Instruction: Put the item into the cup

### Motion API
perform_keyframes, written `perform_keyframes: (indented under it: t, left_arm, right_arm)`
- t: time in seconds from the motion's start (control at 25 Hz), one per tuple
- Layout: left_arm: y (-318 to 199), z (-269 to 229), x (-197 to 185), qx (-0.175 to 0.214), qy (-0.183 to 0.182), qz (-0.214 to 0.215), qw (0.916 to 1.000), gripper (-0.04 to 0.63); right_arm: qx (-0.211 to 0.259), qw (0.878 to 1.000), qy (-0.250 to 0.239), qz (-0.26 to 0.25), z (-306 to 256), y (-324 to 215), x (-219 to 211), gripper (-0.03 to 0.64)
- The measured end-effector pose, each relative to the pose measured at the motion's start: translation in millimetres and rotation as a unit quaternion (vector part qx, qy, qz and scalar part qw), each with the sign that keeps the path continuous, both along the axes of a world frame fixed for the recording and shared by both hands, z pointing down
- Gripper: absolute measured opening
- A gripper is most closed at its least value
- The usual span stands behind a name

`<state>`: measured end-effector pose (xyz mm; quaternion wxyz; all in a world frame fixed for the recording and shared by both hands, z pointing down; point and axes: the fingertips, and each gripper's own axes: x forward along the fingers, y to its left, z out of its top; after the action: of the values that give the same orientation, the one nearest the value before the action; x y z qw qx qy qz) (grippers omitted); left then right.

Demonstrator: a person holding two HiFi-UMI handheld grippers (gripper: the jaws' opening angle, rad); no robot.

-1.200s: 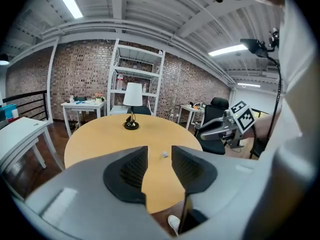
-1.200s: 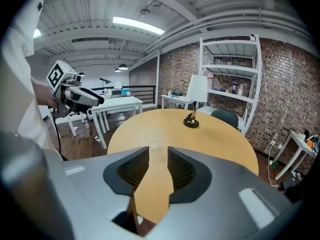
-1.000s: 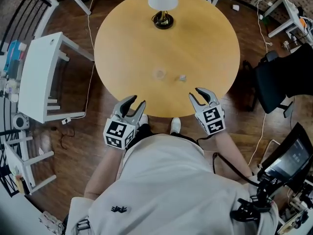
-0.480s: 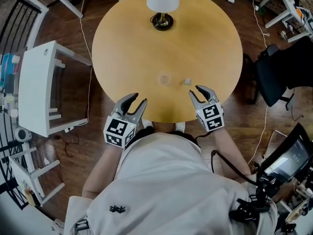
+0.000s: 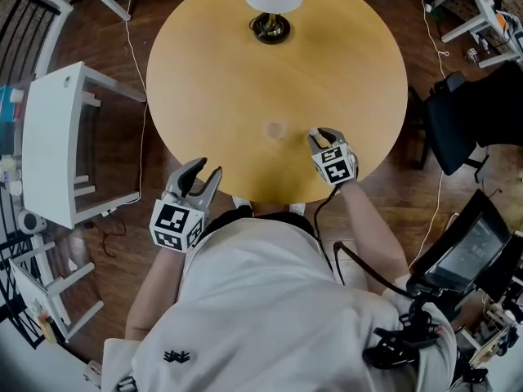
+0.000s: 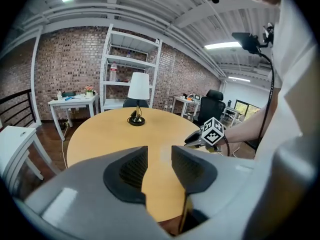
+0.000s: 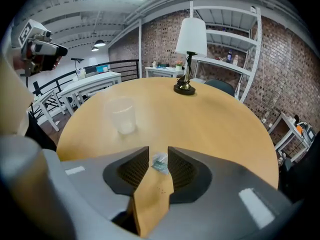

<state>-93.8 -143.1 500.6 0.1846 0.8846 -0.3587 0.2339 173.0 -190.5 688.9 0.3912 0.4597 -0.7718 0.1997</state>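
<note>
**Caller:** Right gripper (image 5: pixel 317 135) sits low over the round table (image 5: pixel 212 80), just to the right of the cup (image 5: pixel 275 129) as the head view has it.

**Analyst:** And its own view tells the story: the item (image 7: pixel 160 164) (a small clear packet with something greenish inside) lies flat on the wood, right between the two jaws.

**Caller:** Clamped on it?

**Analyst:** No. The jaws stand apart, one on each side of the packet. One looks to be touching it, and a sliver of tabletop shows at the other.

**Caller:** So the item is on the table, near the cup but apart from it. And the cup?

**Analyst:** Clear plastic, standing upright.

**Caller:** Over to the left gripper (image 5: pixel 202 172).

**Analyst:** Well away from the cup, out at the table's rim on the person's side. Its jaws are parted too, and only bare tabletop shows through the gap.

**Caller:** Beyond the cup, on the side away from the person, stands the lamp (image 5: pixel 272 28), with a white shade over a dark base.
</note>
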Motion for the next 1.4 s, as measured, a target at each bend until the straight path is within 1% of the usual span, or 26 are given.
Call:
perform_keyframes:
  t: [0.16, 0.24, 0.4, 0.56, 0.76, 0.88, 1.0, 1.16, 1.4]
  left_arm:
    - [1, 3, -15, -0.008, -0.005, -0.013, 0.9999, 0.13]
    - [0, 5, -20, -0.008, -0.006, -0.018, 0.9998, 0.13]
    - [-4, 10, -30, -0.01, -0.003, -0.026, 0.9996, 0.129]
    - [-8, 12, -31, -0.009, -0.006, -0.022, 0.9997, 0.13]
    - [-13, 6, -29, -0.001, -0.002, -0.015, 0.9999, 0.13]
    - [-16, 3, -27, 0.005, 0.003, -0.012, 0.9999, 0.13]
    - [-18, 8, -24, 0.009, 0.013, -0.009, 0.9998, 0.13]
    - [-20, 15, -10, 0.013, 0.026, 0.004, 0.9996, 0.13]
    - [-24, 4, 2, 0.02, 0.04, 0.018, 0.9988, 0.13]
  right_arm:
    - [-0.031, 0.999, 0.014, 0.003, 26, -9, 0, 0.116]
    - [-0.038, 0.999, 0.014, 0.009, 35, -10, -1, 0.104]
    - [-0.037, 0.999, -0.003, 0.021, 40, -11, -6, 0.081]
    - [-0.029, 0.999, 0.007, 0.011, 42, -12, -9, 0.058]
    - [-0.03, 0.999, 0.001, 0.017, 36, -10, -5, 0.052]
    - [-0.015, 1.0, -0.007, 0.02, 14, -9, -6, 0.051]
    - [0.01, 1.0, -0.015, 0.015, -13, -11, -11, 0.051]
    - [0.044, 0.999, -0.019, -0.006, -54, -12, -24, 0.051]
    - [0.091, 0.994, -0.035, -0.04, -127, -16, -55, 0.051]
